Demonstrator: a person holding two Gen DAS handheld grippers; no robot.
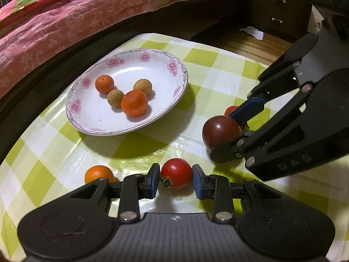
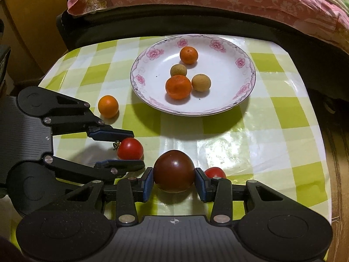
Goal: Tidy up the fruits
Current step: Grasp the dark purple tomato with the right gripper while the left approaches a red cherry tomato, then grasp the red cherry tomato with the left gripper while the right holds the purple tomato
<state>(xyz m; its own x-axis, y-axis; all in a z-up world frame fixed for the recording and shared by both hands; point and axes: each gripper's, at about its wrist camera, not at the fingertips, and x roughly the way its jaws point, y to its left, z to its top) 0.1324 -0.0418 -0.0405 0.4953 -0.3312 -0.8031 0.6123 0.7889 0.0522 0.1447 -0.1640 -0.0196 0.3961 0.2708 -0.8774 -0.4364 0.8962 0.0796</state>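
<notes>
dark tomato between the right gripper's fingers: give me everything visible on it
The dark tomato is round, smooth and glossy, deep brownish-red, larger than the other fruits in view; no stem shows. It sits on the green-and-white checked tablecloth, in front of the floral plate, not on it. The right gripper brackets it, blue pads at or touching both sides; whether it is squeezed or lifted cannot be told. A small red tomato lies just behind it on the right.

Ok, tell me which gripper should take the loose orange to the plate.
Left. The orange lies right beside the left gripper, away from the right gripper. But both straddle tomatoes: the left a red tomato, the right a dark tomato.
</notes>
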